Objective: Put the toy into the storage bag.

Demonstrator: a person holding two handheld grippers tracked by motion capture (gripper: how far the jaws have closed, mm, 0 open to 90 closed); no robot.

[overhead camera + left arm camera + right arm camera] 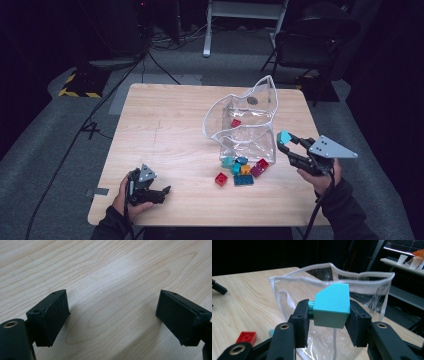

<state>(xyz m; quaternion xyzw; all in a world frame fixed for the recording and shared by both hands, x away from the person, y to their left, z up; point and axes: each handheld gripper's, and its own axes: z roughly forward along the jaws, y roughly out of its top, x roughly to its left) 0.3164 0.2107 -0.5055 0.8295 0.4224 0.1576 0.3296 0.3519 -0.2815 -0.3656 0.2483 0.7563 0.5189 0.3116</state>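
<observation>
I judge the job barely begun: one red brick point(235, 122) lies inside the clear bag point(246, 131) standing toward the far right of the surface point(160, 130), while a heap of loose bricks point(243, 170) waits near the bag's near side, toward the near edge. My right tool point(285, 142) clamps a teal brick point(332, 305) beside the bag's rim. My left tool point(162, 192) rests by the near left corner, jaws apart, empty. I can read no writing or labels.

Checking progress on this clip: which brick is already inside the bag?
The small red brick on the floor of the clear bag. The others lie heaped outside on the table, bar one teal brick the right gripper holds.
</observation>
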